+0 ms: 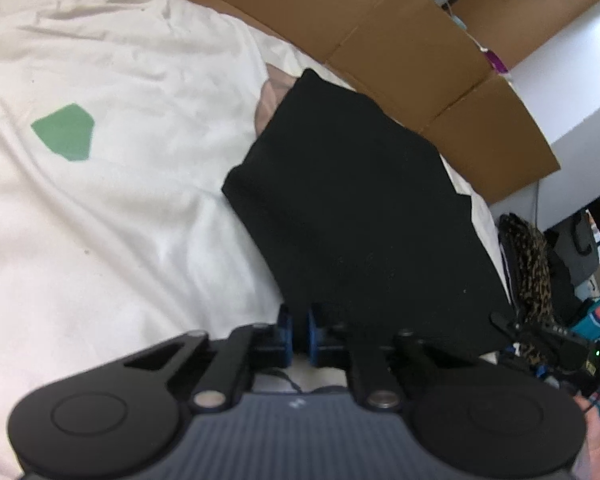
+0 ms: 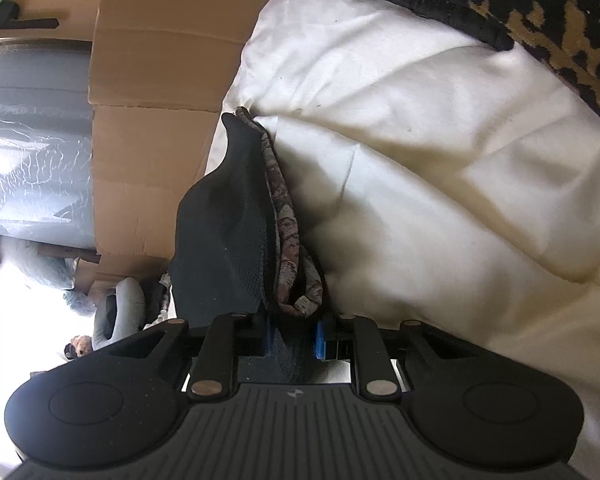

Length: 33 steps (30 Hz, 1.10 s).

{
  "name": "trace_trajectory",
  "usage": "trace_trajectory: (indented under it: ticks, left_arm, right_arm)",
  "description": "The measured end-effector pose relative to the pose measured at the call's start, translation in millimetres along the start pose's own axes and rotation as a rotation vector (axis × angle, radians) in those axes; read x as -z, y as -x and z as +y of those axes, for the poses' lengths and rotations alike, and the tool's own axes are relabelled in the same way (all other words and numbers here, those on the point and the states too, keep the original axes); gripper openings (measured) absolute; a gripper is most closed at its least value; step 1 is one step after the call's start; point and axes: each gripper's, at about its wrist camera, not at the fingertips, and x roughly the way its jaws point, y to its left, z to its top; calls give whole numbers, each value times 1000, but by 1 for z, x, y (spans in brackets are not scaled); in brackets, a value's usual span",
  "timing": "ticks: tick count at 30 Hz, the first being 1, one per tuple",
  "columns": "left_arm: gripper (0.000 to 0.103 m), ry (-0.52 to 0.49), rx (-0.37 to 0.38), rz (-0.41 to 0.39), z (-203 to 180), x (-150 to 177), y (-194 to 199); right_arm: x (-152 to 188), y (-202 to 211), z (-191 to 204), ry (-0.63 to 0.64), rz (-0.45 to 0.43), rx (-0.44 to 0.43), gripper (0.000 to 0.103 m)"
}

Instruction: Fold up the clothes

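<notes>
While a black garment lies on a white sheet, the left gripper and right gripper each pinch its edge

My left gripper: blue pads nearly together, pinching the near edge of a black garment; garment lay on my white sheet, cardboard lined the far side
</notes>
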Motion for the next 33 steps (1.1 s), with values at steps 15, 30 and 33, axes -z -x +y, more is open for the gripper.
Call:
trace_trajectory:
  ticks: [15,30,33]
  left_arm:
    - [6,-24,-63,-20,-6,2,48]
    - [6,25,-138,41,13,35,90]
    - [6,35,-144,56,18,41,96]
  right_arm:
    - [25,19,19,27,86,-6,8]
    - [69,23,30,131,252,70,7]
    - [77,22,34,156,283,74,7]
